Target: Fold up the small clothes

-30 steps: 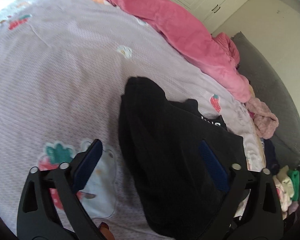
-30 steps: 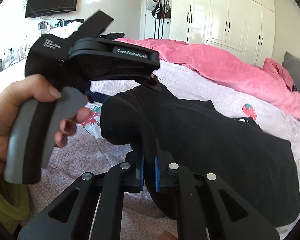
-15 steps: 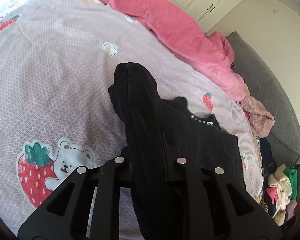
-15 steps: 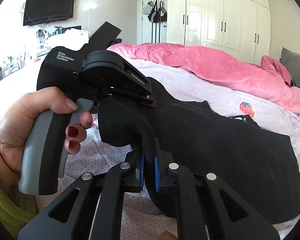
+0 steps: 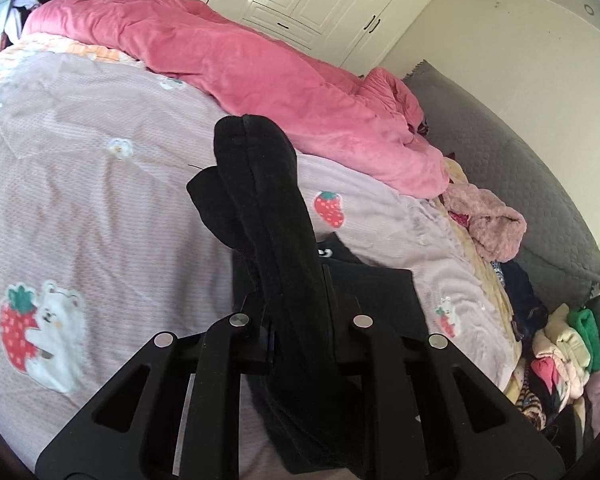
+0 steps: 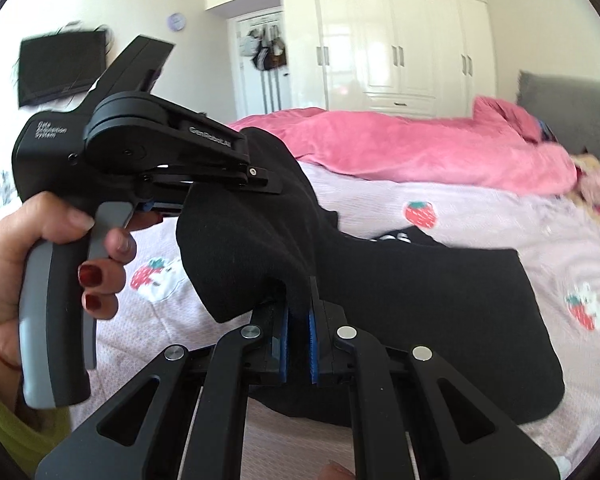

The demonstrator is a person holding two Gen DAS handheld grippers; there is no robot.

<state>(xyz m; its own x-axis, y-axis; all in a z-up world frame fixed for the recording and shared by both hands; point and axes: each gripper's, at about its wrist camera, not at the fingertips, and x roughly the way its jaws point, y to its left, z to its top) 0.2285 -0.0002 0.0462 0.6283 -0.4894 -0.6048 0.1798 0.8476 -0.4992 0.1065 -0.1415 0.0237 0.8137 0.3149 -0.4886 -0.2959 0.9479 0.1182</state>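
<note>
Both tongs, left (image 5: 300, 344) and right (image 6: 299, 332), clench thick folds of the soft black garment (image 6: 420, 320).

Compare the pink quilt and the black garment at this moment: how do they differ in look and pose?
The rumpled pink quilt lies bunched along the far side of the bed; the black fabric garment sits nearer, its near edge lifted. The pink quilt is untouched; the black garment is clamped by the left claw and the right claw. Both rest on the lilac strawberry-print bedsheet.
</note>
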